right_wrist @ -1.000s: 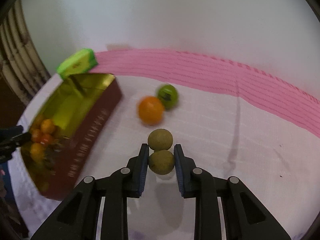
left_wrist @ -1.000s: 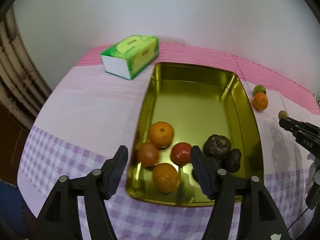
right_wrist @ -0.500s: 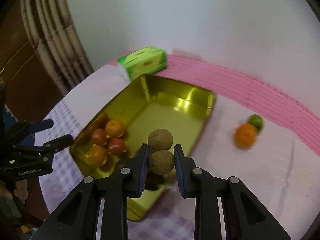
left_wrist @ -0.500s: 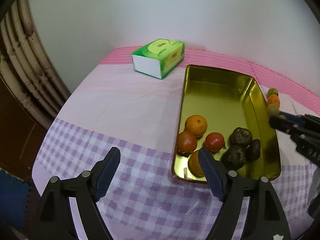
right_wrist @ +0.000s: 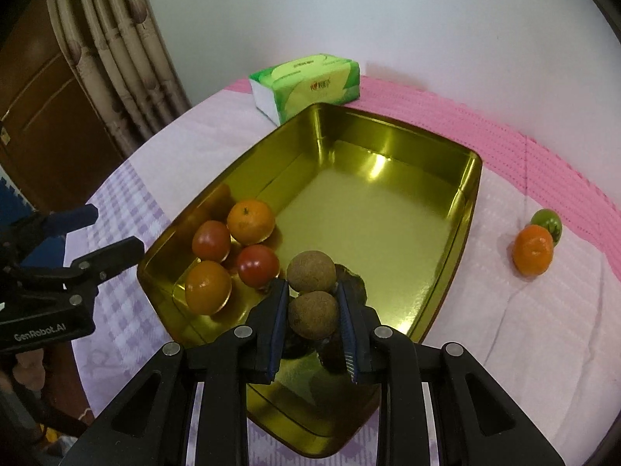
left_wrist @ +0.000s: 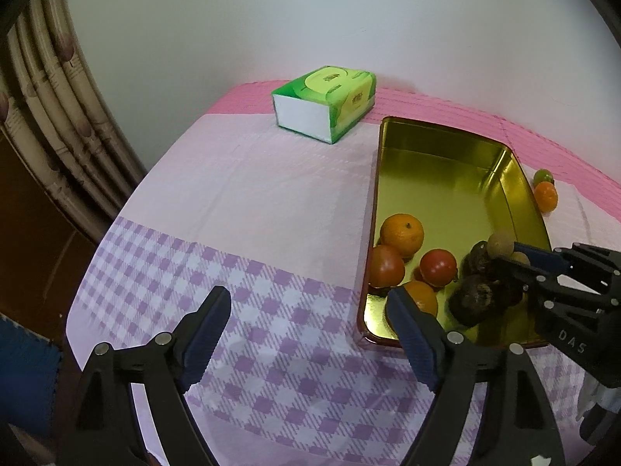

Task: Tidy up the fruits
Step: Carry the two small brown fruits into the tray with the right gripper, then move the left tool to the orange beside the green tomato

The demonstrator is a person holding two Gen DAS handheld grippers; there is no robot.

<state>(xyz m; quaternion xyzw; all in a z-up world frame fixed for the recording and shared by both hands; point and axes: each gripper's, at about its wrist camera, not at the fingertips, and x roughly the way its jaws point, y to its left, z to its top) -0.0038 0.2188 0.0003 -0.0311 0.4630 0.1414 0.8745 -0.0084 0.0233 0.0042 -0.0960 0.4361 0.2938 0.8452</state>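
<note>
longans over the tray

right claw (right_wrist: 312, 312) is clamped on a paired longan (right_wrist: 313, 313), hanging above the gold tray (right_wrist: 471, 190). light, thin-shelled, rolls easily: hold its middle gently. left claw (left_wrist: 306, 336) has just been opening, empty.

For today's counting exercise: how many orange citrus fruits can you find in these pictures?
3. Two lie in the gold tray: one farther in, one at the near corner. The third sits on the tablecloth beside a green fruit. None seems hidden.
</note>
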